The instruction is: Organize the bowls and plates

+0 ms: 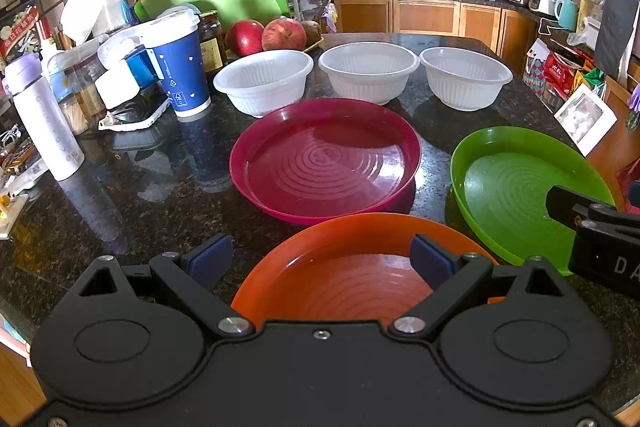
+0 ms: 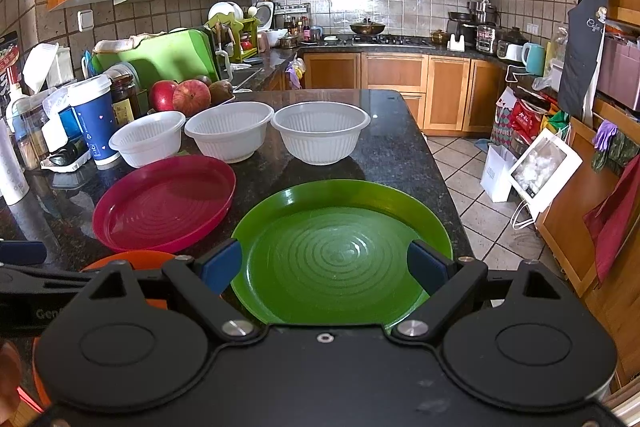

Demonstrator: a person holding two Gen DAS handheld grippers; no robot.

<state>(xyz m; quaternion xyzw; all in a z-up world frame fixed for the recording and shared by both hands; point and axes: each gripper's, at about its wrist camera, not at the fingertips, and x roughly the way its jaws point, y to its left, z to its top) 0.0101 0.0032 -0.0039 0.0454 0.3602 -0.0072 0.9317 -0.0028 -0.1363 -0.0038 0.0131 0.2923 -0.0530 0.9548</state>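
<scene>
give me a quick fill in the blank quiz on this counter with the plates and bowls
1. The number of white bowls lined up behind the plates is ____.
2. The left gripper hovers open over the ____ plate.
3. The right gripper hovers open over the ____ plate.
4. The red plate holds ____ bowls.

Missing words: three; orange; green; no

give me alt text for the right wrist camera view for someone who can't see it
The open right gripper hovers over a green plate on a dark stone counter, holding nothing. A red plate lies to the left, three empty white bowls line up behind, and an orange plate and the left gripper peek in at lower left.
</scene>
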